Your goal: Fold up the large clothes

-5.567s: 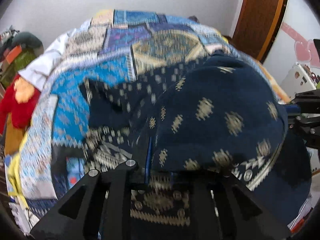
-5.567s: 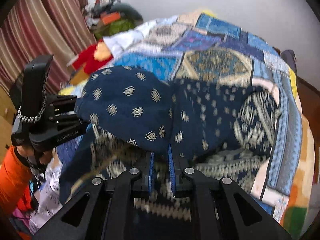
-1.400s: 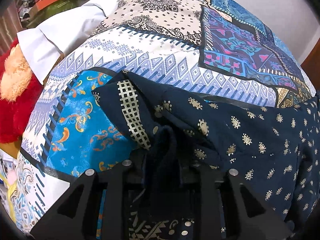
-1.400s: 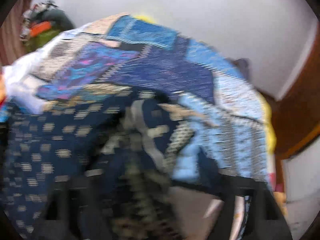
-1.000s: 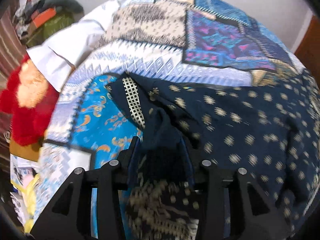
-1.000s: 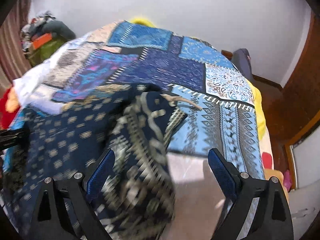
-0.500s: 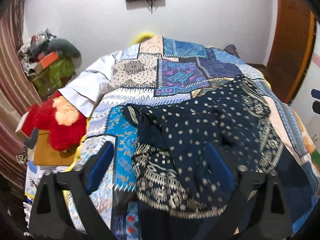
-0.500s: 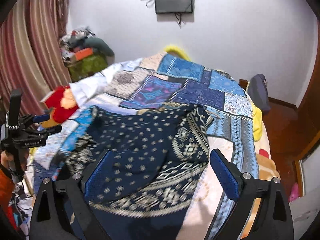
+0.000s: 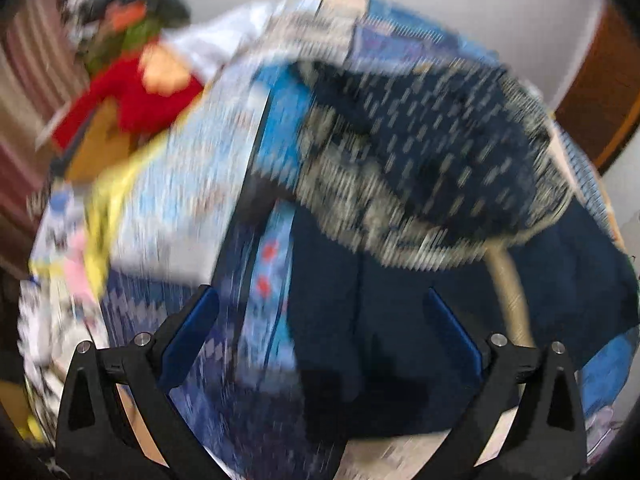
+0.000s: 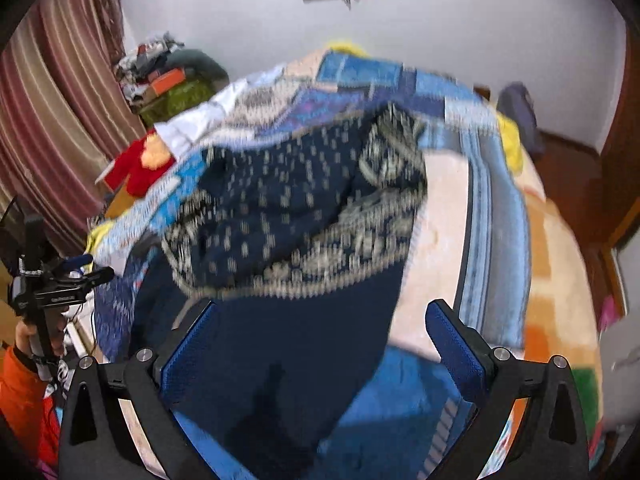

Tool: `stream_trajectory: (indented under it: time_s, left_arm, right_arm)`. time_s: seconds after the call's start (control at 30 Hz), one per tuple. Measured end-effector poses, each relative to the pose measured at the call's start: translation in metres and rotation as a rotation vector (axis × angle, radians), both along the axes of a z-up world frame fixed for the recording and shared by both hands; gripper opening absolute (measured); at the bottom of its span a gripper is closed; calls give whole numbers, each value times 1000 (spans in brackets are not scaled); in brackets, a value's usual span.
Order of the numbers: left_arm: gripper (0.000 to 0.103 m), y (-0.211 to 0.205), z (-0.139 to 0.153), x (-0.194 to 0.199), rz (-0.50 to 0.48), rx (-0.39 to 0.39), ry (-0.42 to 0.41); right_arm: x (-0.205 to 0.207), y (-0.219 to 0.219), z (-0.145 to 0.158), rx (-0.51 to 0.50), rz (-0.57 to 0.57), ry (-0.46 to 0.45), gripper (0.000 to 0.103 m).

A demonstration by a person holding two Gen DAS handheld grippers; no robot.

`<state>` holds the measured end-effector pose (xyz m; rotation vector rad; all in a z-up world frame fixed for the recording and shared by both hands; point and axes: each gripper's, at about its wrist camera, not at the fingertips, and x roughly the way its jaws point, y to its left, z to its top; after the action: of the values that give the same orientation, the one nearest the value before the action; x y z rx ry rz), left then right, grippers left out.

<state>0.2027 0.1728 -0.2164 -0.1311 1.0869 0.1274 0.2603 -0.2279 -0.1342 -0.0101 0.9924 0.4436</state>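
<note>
The left tool (image 9: 320, 332) is wide open and empty. The right tool (image 10: 322, 336) is opening and holds nothing. The dark blue dress (image 10: 288, 200) lies on the bed (image 10: 496, 216); no words are readable.

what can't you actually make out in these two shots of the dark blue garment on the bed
- Left wrist view: motion blur smears the garment; its print and fold edges are unreadable.
- Right wrist view: the garment's near hem is hidden behind the right gripper.
- Right wrist view: the left gripper is small at the frame edge; its jaws are unclear.
</note>
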Motion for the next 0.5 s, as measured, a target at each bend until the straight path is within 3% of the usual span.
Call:
stream_trajectory:
  time_s: [0.2,0.33,0.4,0.43,0.47,0.5]
  left_arm:
    - [102,18,-66,-33,80,-97,139]
    - [101,17,-104,-40,59,-260,216]
    - [97,13,-113,-41,68,-302,214]
    - [90,11,-111,-42,75,-305,193]
    - [71,7,-108,-41,55,-330,176]
    - [61,4,-106,-40,38,-358,170]
  right_arm:
    - [-19,-7,-39,12,10,127,102]
    - [-27,-4,-54,73,27,176,98]
    - [-27,-2,-53,115,34,166,84]
    - [-26,-1,-53,132,40,175,74]
    - [-25,1,-53,151,42,183,61]
    - [-24,3,-55,171,47,189,54]
